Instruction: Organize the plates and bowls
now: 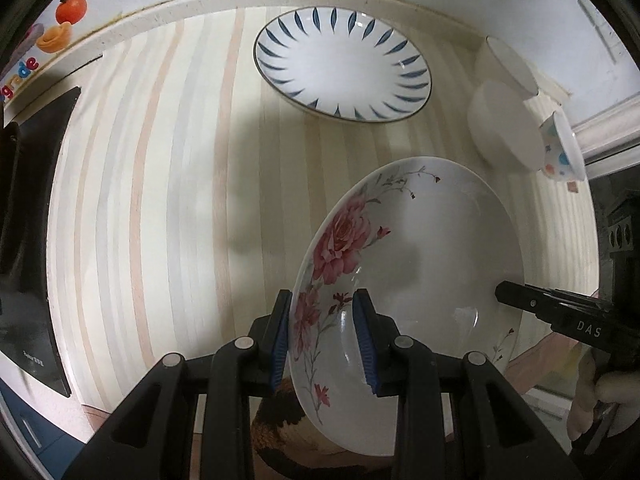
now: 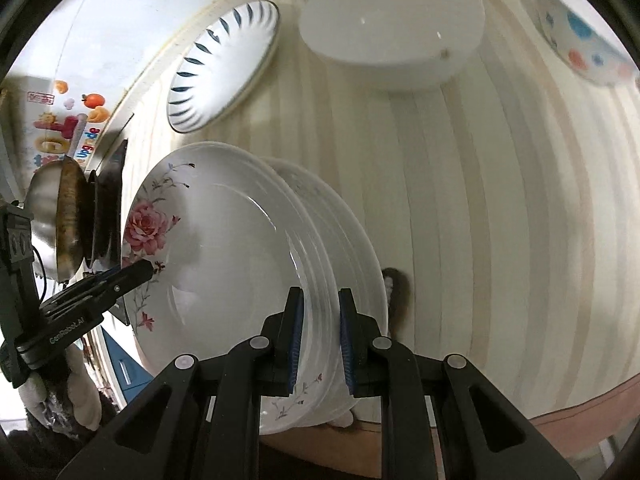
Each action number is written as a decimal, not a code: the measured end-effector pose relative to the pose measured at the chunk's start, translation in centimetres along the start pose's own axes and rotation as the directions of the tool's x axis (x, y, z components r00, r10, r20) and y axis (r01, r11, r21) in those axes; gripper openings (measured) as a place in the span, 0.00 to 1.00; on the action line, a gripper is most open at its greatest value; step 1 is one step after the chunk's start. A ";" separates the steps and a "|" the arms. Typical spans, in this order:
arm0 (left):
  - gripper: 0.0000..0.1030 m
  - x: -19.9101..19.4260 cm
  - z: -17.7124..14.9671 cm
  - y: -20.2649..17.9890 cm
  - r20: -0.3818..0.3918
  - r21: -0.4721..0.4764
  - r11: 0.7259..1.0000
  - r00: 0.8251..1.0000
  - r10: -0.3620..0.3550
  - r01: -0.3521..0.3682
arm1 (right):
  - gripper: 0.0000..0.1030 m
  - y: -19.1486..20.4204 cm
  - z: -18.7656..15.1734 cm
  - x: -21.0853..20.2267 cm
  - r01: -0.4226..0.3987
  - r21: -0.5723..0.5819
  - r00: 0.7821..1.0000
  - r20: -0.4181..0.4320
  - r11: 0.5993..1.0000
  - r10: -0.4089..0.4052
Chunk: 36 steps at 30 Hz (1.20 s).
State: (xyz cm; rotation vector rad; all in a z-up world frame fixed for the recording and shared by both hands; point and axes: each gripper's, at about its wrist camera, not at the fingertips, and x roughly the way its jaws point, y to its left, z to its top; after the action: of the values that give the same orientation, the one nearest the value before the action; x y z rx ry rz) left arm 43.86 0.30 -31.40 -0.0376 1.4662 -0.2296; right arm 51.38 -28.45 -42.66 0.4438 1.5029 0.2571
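Observation:
A stack of white plates, the top one painted with pink roses [image 1: 420,248] [image 2: 224,232], hangs tilted above the striped counter [image 1: 180,200]. My left gripper [image 1: 322,300] is shut on the near rim of the rose plate, one blue pad inside and one outside. My right gripper [image 2: 320,300] is shut on the opposite rim, with the stacked edges between its pads. Each gripper shows in the other's view: the right gripper [image 1: 504,294] at the plate's far edge, the left gripper [image 2: 148,270] by the rose. A blue-leaf plate [image 1: 344,64] [image 2: 224,64] lies flat at the back.
A white bowl [image 1: 500,120] [image 2: 392,20], a second white bowl [image 1: 508,64] and a dotted bowl [image 1: 560,148] [image 2: 576,28] stand at the back right. A black stove [image 1: 24,200] with a steel wok [image 2: 68,220] borders the counter's left side. A gloved hand [image 2: 84,392] holds the left gripper.

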 end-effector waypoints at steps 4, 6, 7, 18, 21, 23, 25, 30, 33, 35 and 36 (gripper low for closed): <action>0.27 0.8 -0.1 -0.4 -0.012 0.015 0.999 1.000 0.028 -0.028 | 0.19 -0.4 -0.2 1.3 0.006 0.005 1.000 -0.019 1.000 -0.006; 0.27 1.0 -0.1 -0.5 -0.012 0.019 0.999 0.999 0.048 -0.048 | 0.18 -0.5 -0.3 1.8 0.003 0.007 1.000 -0.026 1.000 -0.003; 0.27 1.2 -0.1 -0.4 -0.016 0.017 0.999 0.999 0.050 -0.049 | 0.18 -0.5 -0.3 1.9 0.001 0.009 1.000 -0.024 1.000 -0.001; 0.27 3.7 0.5 -1.0 -0.053 0.020 0.997 0.996 0.077 -0.076 | 0.18 1.9 0.8 1.9 0.100 -0.037 0.994 -0.036 0.994 -0.102; 0.27 4.2 0.7 -1.2 -0.058 0.031 0.996 0.995 0.084 -0.083 | 0.18 2.1 0.9 2.0 0.116 -0.041 0.992 -0.041 0.992 -0.118; 0.27 4.6 0.8 -1.5 -0.066 0.036 0.996 0.994 0.087 -0.085 | 0.19 2.2 1.0 1.9 0.122 -0.032 0.991 -0.046 0.992 -0.123; 0.27 5.0 0.9 -1.7 -0.070 0.039 0.996 0.994 0.087 -0.085 | 0.19 2.3 1.1 1.8 0.130 -0.024 0.990 -0.049 0.991 -0.131; 0.27 5.8 1.4 -1.9 -0.089 0.041 0.997 0.993 0.072 -0.068 | 0.19 2.6 1.1 1.8 0.135 -0.028 0.989 -0.056 0.990 -0.136; 0.27 6.3 1.7 -1.9 -0.092 0.045 0.997 0.993 0.070 -0.066 | 0.19 2.5 1.4 1.8 0.135 -0.028 0.989 -0.061 0.990 -0.136; 0.27 6.8 1.6 -1.7 -0.097 0.044 0.997 0.993 0.064 -0.060 | 0.19 2.6 1.5 1.8 0.137 -0.030 0.988 -0.065 0.990 -0.138; 0.27 7.0 1.6 -1.7 -0.099 0.044 0.997 0.993 0.061 -0.057 | 0.20 2.6 1.5 1.7 0.135 -0.026 0.988 -0.067 0.990 -0.137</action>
State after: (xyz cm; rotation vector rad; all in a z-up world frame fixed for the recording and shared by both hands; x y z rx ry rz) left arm 45.79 -2.75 -37.83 0.0509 1.5596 -0.2156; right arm 53.30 -25.59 -43.09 0.3162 1.5889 0.1821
